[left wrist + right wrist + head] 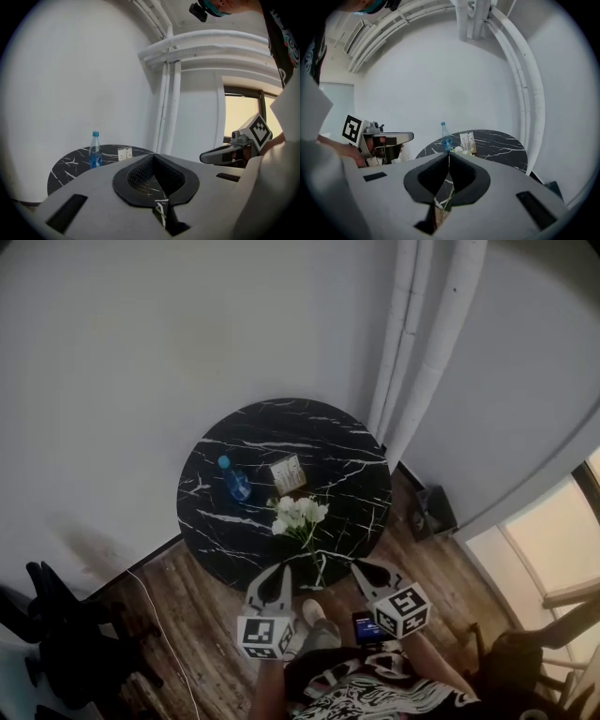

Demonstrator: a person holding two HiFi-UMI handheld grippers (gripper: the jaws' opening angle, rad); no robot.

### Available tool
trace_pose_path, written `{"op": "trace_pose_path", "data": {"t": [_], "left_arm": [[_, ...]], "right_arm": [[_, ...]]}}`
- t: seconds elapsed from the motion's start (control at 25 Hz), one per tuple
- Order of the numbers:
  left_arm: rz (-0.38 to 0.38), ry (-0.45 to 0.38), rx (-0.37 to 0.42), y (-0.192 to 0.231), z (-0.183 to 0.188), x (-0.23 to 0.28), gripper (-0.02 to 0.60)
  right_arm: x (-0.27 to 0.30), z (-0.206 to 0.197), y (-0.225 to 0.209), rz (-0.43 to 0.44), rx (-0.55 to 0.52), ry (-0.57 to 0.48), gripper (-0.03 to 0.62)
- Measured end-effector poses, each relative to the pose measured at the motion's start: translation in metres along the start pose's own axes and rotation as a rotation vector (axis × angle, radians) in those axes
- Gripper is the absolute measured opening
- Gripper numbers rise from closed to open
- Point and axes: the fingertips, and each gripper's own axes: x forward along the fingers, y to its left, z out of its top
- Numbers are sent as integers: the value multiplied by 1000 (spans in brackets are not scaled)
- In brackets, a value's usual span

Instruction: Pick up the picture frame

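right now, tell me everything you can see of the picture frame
The picture frame is small, rectangular, pale with a tan border. It stands upright near the middle of the round black marble-look table, beside the blue water bottle and beyond the white flowers. Only the table touches it; its image is unreadable.

Table point(246, 427): one. Bottle point(234, 482): one. Frame point(288, 473): one. Flowers point(299, 513): one bunch. Grippers: two, left gripper point(279, 570) and right gripper point(362, 569). Pipes point(412, 343): at least two; exact count unclear.
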Motion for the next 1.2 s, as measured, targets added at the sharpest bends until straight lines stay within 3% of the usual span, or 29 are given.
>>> {"op": "trace_pose_path", "data": {"t": [0.28,0.48,0.88,1.2], "left_arm": [[-13,-17,-58,66,15,59,13],[-25,-3,-75,95,10,84,12],[-27,19,-84,111,-1,108,14],[-10,17,-80,121,3,116,14]], "right_arm": [[64,34,-23,7,54,-20,18],[88,35,-40,-41,18,24,18],[92,24,-59,-105,12,60,18],[108,32,-64,-87,11,50,18]]}}
